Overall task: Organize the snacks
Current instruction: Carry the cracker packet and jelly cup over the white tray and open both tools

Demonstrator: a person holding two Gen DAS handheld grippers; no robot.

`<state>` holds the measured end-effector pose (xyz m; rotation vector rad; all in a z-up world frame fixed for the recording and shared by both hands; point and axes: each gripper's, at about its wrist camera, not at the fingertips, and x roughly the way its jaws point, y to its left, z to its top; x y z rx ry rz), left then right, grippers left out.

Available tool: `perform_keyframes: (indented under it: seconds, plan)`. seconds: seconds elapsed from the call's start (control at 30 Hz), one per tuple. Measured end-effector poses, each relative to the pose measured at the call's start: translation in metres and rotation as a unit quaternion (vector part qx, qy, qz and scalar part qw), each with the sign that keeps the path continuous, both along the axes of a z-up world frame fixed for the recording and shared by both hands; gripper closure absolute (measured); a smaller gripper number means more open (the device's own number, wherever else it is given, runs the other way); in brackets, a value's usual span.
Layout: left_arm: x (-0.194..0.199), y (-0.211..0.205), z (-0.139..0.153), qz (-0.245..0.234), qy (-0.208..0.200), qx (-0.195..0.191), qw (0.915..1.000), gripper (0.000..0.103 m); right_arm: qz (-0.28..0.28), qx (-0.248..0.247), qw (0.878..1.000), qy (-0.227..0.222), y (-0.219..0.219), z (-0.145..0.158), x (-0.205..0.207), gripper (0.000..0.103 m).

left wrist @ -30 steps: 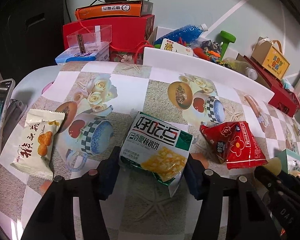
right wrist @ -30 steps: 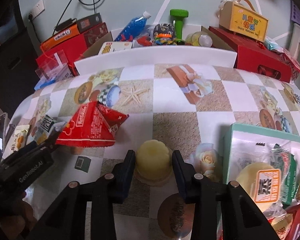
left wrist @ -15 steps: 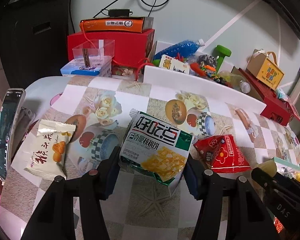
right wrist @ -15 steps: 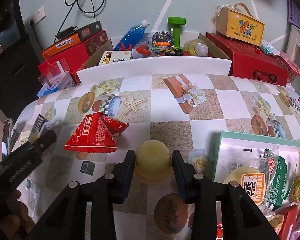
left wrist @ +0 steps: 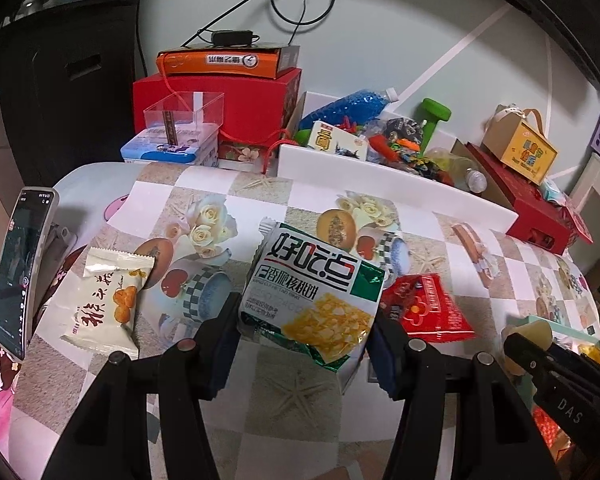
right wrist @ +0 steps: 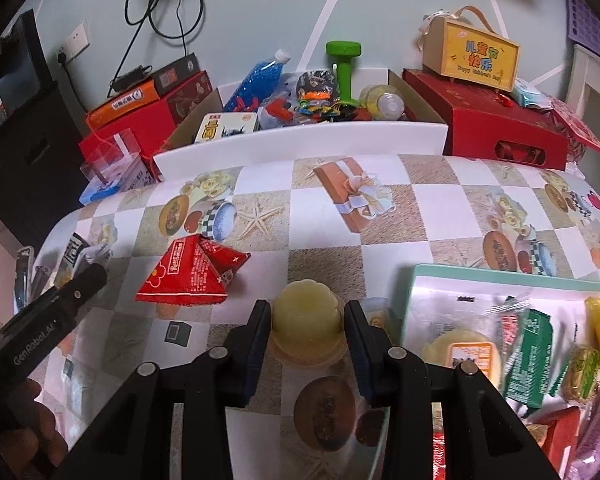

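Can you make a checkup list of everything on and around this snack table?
Surface: table under a checked picture cloth.
Job's things: green-and-white biscuit pack and pale jelly cup, both gripped; red triangular pack and white pastry packet lying loose; teal tray holding wrapped snacks.
Clutter: phone at the table's edge.
Grippers: left gripper shut on the biscuit pack; right gripper shut on the jelly cup.
Cables: black cable hanging down the wall.
Surroundings: red boxes, a white bin of oddments, a green dumbbell.
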<state>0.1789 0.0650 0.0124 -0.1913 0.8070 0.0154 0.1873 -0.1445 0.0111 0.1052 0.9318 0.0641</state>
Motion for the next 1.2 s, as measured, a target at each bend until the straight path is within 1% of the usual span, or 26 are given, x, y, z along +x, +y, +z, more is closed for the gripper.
perform_keyframes:
  seconds: [0.17,0.3,0.5,0.63,0.73,0.8,0.93,0.97,1.07,1.13,1.2]
  plan:
    - [-0.007,-0.013,0.016,-0.007,0.001,-0.003,1.0000,0.044,-0.009,0.006,1.000,-0.009,-0.011,0.013,-0.008,0.062]
    - [-0.016,-0.032,0.031,-0.024,-0.005,-0.008,0.9997,0.044,-0.022,0.005,1.000,-0.014,-0.023,0.026,-0.018,0.062]
    - [-0.030,-0.073,0.052,-0.066,-0.021,-0.018,0.9974,0.044,-0.059,0.007,0.998,-0.027,-0.057,0.044,-0.038,0.062]
    - [-0.040,-0.111,0.062,-0.108,-0.031,-0.022,0.9934,0.044,-0.101,0.004,0.994,-0.030,-0.092,0.052,-0.053,0.062]
    - [-0.048,-0.145,0.067,-0.154,-0.038,-0.019,0.9872,0.044,-0.139,0.003,0.990,-0.026,-0.121,0.053,-0.063,0.062]
    - [-0.053,-0.171,0.068,-0.186,-0.038,-0.013,0.9817,0.044,-0.170,0.005,0.985,-0.022,-0.146,0.053,-0.072,0.062]
    - [-0.061,-0.216,0.062,-0.242,-0.029,0.002,0.9699,0.044,-0.237,0.009,0.971,-0.011,-0.195,0.050,-0.091,0.062]
    - [-0.063,-0.229,0.059,-0.258,-0.024,0.007,0.9658,0.044,-0.251,0.010,0.968,-0.007,-0.205,0.049,-0.094,0.062]
    - [-0.068,-0.254,0.048,-0.288,-0.011,0.016,0.9574,0.044,-0.271,0.018,0.962,0.004,-0.225,0.044,-0.102,0.062]
    - [-0.071,-0.267,0.041,-0.300,0.000,0.026,0.9536,0.044,-0.270,0.024,0.963,0.008,-0.228,0.041,-0.101,0.062]
    - [-0.072,-0.277,0.034,-0.308,0.007,0.036,0.9507,0.044,-0.260,0.028,0.965,0.013,-0.227,0.037,-0.099,0.062]
